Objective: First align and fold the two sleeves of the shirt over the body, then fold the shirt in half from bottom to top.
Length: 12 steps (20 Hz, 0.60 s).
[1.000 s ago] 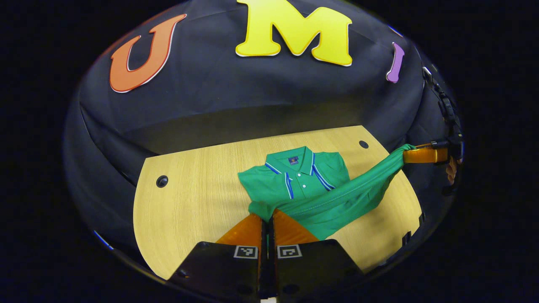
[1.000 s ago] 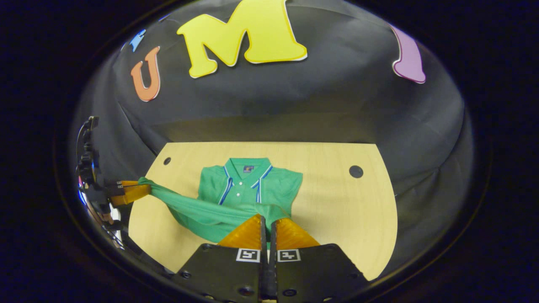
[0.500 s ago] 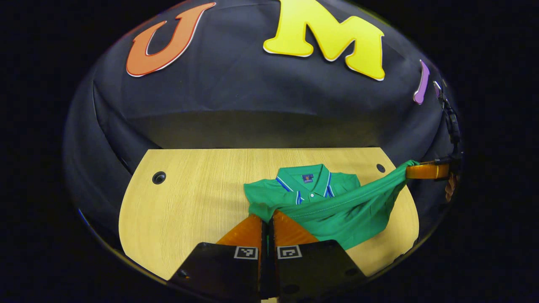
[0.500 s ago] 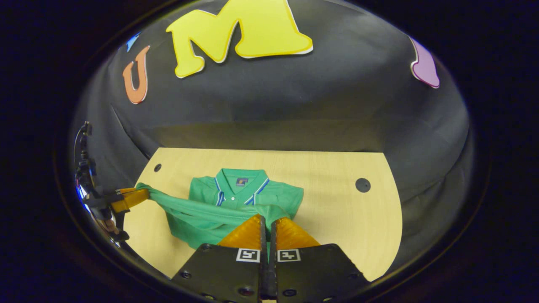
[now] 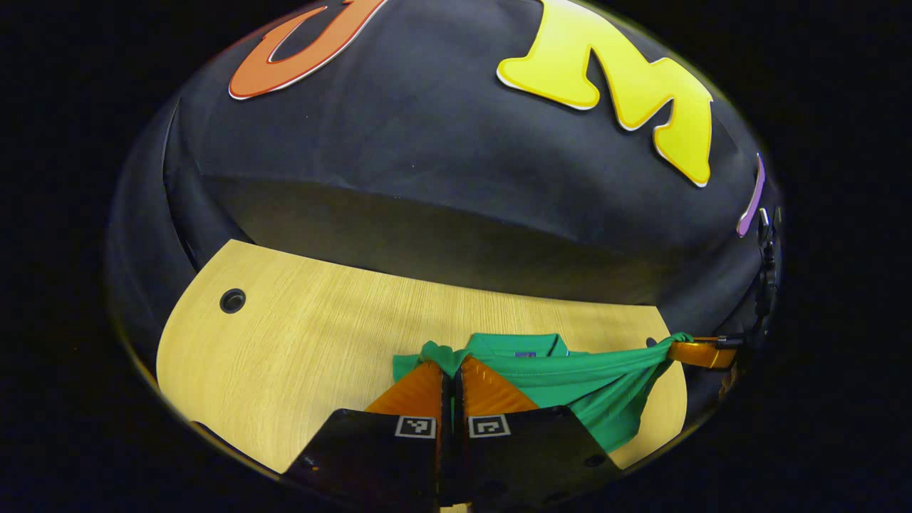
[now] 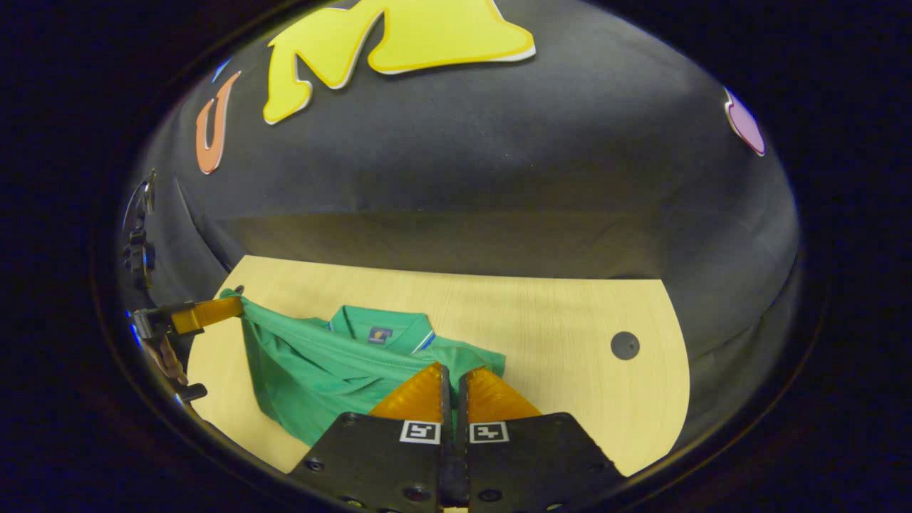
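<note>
A green polo shirt point(image 5: 584, 381) with blue-and-white collar trim lies on the wooden table point(image 5: 306, 349), its collar point(image 6: 381, 329) toward the back. Its bottom hem is lifted off the table and stretched taut between both grippers. In the left gripper view my left gripper point(image 5: 450, 365) is shut on one hem corner. In the right gripper view my right gripper point(image 6: 451, 370) is shut on the other corner. The right gripper point(image 5: 702, 353) also shows at the far right of the left gripper view, and the left gripper point(image 6: 203, 313) at the far left of the right gripper view. The raised hem hides most of the shirt's front.
The table has a round cable hole near each back corner point(image 5: 232, 301) point(image 6: 625, 345). The black booth wall point(image 6: 463, 178) rises just behind the table's far edge. A hand point(image 6: 165, 356) holds the left gripper at the table's left edge.
Both grippers have carried the lifted hem forward toward the collar. The hem now covers the placket and buttons, which showed a second ago.
</note>
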Tool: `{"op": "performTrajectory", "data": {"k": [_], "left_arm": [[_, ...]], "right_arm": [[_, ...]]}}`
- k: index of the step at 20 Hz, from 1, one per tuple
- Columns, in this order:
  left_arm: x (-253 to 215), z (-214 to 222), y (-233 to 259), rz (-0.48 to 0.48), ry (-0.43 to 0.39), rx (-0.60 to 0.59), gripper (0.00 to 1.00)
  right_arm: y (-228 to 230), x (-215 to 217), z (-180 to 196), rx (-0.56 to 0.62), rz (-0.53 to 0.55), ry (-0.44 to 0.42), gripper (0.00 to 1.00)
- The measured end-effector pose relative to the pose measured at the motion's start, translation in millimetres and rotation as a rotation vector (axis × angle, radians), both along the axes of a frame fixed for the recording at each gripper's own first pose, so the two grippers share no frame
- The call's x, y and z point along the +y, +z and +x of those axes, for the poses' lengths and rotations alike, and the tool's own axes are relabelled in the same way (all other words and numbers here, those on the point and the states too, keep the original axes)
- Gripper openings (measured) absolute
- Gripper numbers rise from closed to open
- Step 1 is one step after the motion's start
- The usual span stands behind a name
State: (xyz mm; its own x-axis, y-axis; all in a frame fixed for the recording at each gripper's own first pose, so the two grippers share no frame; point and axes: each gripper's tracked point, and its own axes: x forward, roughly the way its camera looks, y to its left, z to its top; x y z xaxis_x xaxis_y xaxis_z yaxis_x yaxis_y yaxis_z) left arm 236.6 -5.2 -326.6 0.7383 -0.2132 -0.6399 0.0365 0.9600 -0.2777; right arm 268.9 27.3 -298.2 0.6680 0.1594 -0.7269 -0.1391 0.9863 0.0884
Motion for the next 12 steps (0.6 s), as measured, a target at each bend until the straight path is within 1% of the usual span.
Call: {"op": "performTrajectory", "data": {"k": [4,6,7,8,9,10,11,12], "left_arm": [[-8,11,-46,0.004,0.011,0.043,0.03],[-8,16,-62,0.036,0.004,0.036,0.03],[-9,19,-68,0.058,-0.012,0.026,0.04],[-5,19,-74,0.091,-0.021,0.029,0.14],[-1,20,-82,0.115,-0.014,0.032,0.28],[1,21,-86,0.128,-0.004,0.042,0.19],[4,12,-78,0.131,0.02,0.045,0.46],[5,16,-86,0.117,0.041,0.038,0.73]], "right_arm": [[-42,-4,26,0.008,0.002,-0.023,0.0],[-61,-2,34,0.016,0.004,-0.03,0.0],[-69,-2,37,0.013,0.003,-0.032,0.01],[-77,-5,40,0.013,-0.015,-0.04,0.03],[-87,-10,44,0.012,-0.029,-0.051,0.18],[-86,-14,40,0.007,-0.035,-0.063,0.33],[-85,-16,39,-0.008,-0.041,-0.077,0.48],[-80,-20,38,-0.027,-0.05,-0.095,0.64]]}}
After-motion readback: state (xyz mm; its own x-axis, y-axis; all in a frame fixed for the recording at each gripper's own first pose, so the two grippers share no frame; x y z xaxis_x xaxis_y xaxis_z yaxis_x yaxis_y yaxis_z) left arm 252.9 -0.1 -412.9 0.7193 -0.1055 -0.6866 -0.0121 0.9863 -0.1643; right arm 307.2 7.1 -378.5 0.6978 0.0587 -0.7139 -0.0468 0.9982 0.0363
